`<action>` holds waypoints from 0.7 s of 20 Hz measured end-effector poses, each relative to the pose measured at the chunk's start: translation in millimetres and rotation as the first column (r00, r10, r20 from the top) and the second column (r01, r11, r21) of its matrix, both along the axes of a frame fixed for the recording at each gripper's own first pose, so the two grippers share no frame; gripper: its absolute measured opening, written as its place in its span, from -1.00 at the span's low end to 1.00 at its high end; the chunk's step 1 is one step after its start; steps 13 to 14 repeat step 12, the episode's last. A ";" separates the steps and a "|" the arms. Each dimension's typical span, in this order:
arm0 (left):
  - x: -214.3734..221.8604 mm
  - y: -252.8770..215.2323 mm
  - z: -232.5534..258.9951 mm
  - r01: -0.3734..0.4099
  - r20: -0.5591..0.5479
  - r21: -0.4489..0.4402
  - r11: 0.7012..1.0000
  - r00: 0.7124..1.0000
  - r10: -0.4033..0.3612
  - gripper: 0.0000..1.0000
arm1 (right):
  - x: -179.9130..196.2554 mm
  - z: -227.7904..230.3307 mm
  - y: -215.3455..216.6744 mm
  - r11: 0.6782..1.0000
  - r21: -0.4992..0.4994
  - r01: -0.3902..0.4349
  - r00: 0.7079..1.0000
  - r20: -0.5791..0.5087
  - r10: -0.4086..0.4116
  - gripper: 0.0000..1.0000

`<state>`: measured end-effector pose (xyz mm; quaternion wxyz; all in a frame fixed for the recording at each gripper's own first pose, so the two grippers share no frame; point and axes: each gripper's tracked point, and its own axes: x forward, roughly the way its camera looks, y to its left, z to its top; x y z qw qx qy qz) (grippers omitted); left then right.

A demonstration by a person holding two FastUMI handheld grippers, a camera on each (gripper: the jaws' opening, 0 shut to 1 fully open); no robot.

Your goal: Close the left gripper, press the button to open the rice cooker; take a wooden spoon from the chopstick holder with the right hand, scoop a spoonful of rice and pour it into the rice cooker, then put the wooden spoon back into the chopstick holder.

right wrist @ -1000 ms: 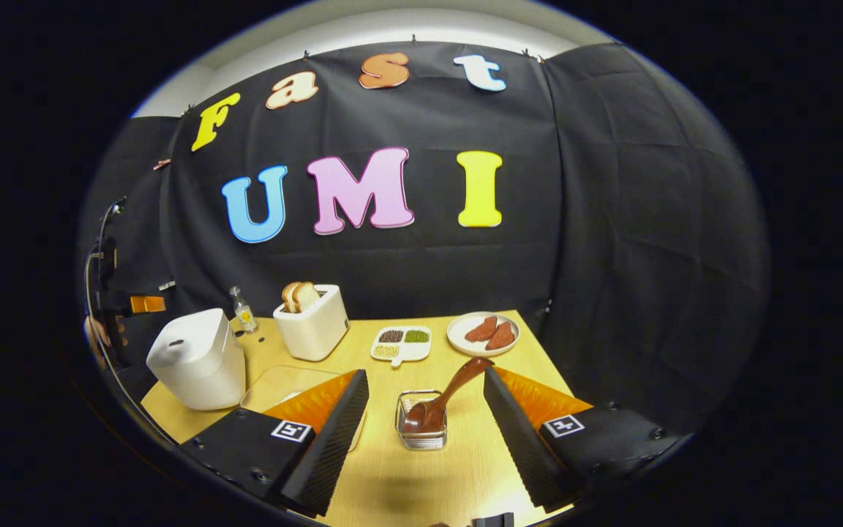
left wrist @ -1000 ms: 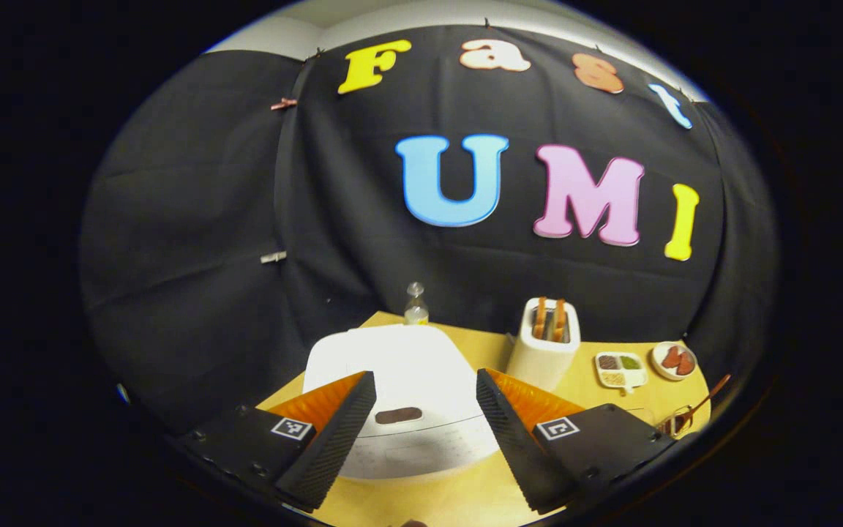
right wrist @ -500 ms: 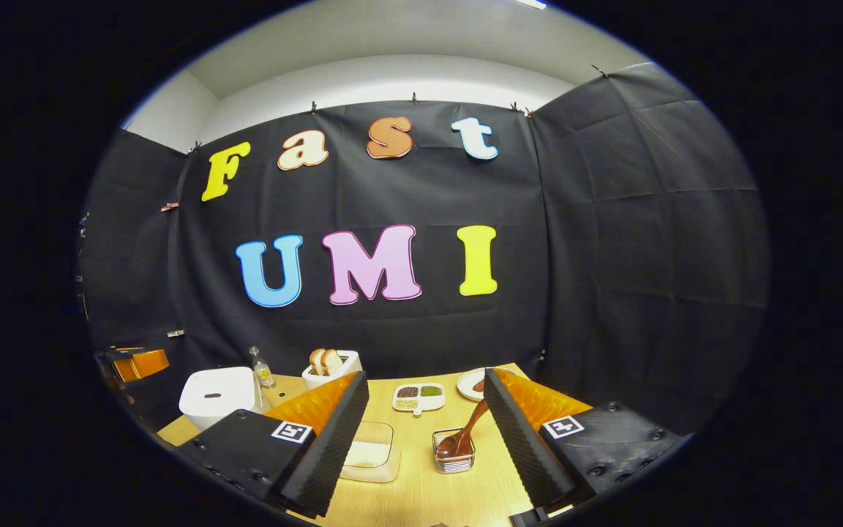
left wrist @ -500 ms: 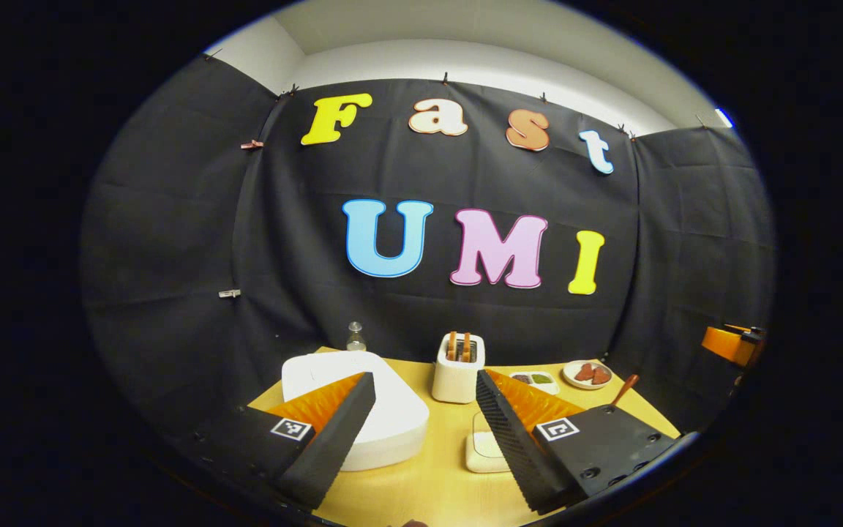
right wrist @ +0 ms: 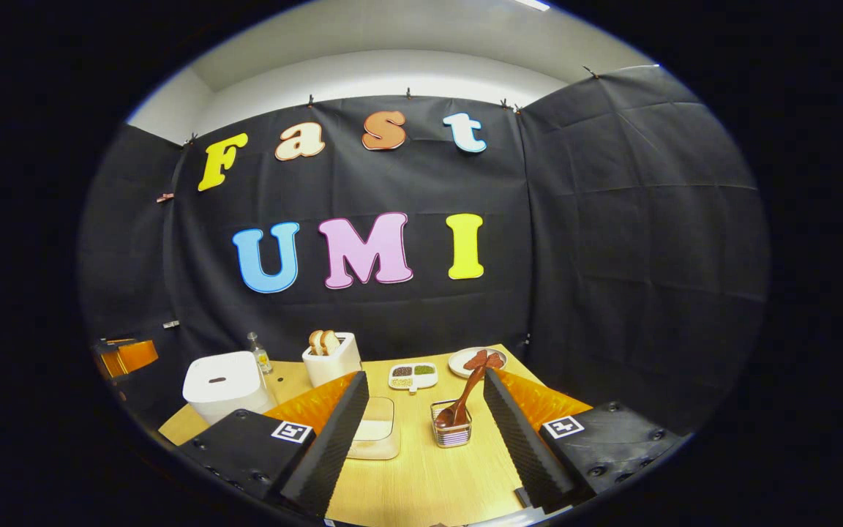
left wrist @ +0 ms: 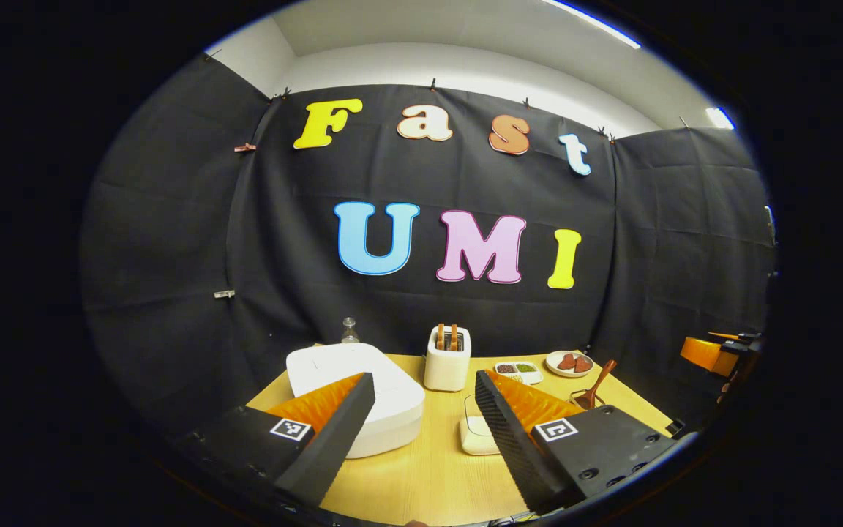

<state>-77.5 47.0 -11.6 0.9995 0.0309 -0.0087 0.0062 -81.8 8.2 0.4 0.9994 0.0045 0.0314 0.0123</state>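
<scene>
My left gripper (left wrist: pixel 421 424) and right gripper (right wrist: pixel 425 432) are both spread wide, gripping nothing. The rice cooker (right wrist: pixel 225 383) sits lidded; the wooden spoon (right wrist: pixel 465 391) stands in its holder (right wrist: pixel 452 433). That fits either end of the job.

The table (right wrist: pixel 421 476) is pale yellow wood grain. The rice cooker (right wrist: pixel 225 384) is white with a small dark button on its lid, and the toaster (right wrist: pixel 331 360) is white, holding tan toast. The wooden spoon (right wrist: pixel 464 399) is reddish brown and stands in a clear chopstick holder (right wrist: pixel 451 433). A white divided dish (right wrist: pixel 412 375) carries dark brown, green and beige fillings. A white plate (left wrist: pixel 569 363) bears red-brown pieces.
</scene>
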 end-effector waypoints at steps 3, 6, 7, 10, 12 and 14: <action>6.5 -0.8 -0.3 0.012 0.000 -0.015 1.000 1.000 -0.012 0.91 | 3.0 4.2 4.8 1.000 -0.010 0.002 1.000 0.002 -0.002 0.96; 12.7 1.6 0.5 0.008 0.005 -0.006 1.000 1.000 -0.008 0.91 | 7.8 4.2 6.4 1.000 -0.026 0.004 1.000 0.003 -0.004 0.96; 13.9 0.8 1.1 0.008 0.010 0.001 1.000 1.000 -0.008 0.91 | 9.7 3.9 6.8 1.000 -0.026 0.006 1.000 0.002 -0.006 0.96; 17.7 -1.0 -1.8 0.003 0.011 0.007 1.000 1.000 -0.003 0.91 | 16.3 0.9 7.6 1.000 -0.008 0.004 1.000 -0.005 -0.004 0.96; 19.1 -3.9 -3.3 -0.001 0.008 0.009 1.000 1.000 0.001 0.91 | 20.6 -0.8 5.4 1.000 -0.011 0.006 1.000 -0.007 -0.006 0.96; 19.1 -3.9 -3.3 -0.001 0.008 0.009 1.000 1.000 0.001 0.91 | 20.6 -0.8 5.4 1.000 -0.011 0.006 1.000 -0.007 -0.006 0.96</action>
